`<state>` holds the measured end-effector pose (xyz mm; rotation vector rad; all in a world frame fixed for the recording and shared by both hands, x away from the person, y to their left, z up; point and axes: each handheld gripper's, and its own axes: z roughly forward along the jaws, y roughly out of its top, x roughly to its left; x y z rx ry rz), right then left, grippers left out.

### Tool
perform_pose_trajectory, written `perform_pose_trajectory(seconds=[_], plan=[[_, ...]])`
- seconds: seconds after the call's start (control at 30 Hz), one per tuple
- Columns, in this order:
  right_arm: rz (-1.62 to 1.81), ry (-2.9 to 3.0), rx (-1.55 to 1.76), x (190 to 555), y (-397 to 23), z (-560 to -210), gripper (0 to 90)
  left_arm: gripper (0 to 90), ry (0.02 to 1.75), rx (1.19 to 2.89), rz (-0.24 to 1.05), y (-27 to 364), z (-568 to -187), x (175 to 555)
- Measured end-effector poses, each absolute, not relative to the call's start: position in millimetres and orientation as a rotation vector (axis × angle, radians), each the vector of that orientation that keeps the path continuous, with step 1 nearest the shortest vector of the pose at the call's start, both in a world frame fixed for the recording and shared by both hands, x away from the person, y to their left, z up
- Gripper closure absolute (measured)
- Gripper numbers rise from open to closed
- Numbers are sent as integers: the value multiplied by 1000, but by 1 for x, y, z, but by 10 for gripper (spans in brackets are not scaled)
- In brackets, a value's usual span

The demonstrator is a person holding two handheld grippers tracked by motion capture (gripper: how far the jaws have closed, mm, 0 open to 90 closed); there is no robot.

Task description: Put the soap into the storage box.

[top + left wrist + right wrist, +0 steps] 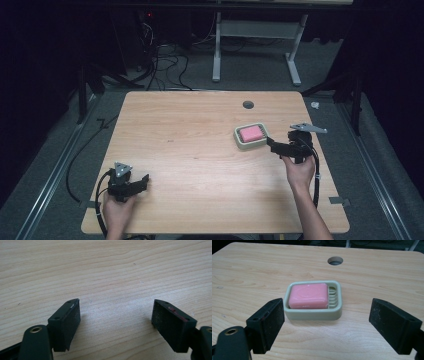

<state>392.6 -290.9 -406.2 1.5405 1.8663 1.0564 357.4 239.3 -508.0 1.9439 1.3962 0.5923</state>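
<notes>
1. Dark curtains ring a wooden surface [200, 165] with a green soap dish [313, 312] as its landmark.
2. Pink soap [308, 295] lies inside the dish, off to one end.
3. Right claw [327, 325] sits just beside the dish, jaws spread wide, probably lining up to grasp it.
4. Left claw [116, 323], well apart from the dish, rests released over bare wood, apparently idle.

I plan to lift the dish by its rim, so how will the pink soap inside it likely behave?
The pink soap lies loose in the dish, off to one side with ribs bare beside it, so it may slide if tilted. Its smooth, glossy top suggests it is slippery. It looks like a stiff solid bar, unlikely to bend.
</notes>
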Motion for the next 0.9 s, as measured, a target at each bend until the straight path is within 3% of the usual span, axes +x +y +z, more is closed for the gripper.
perform_pose_trajectory(seconds=[0.9], plan=[[1087, 1840, 1526, 357, -308, -406, 140, 235, 1396, 1944, 594, 239, -508, 357]])
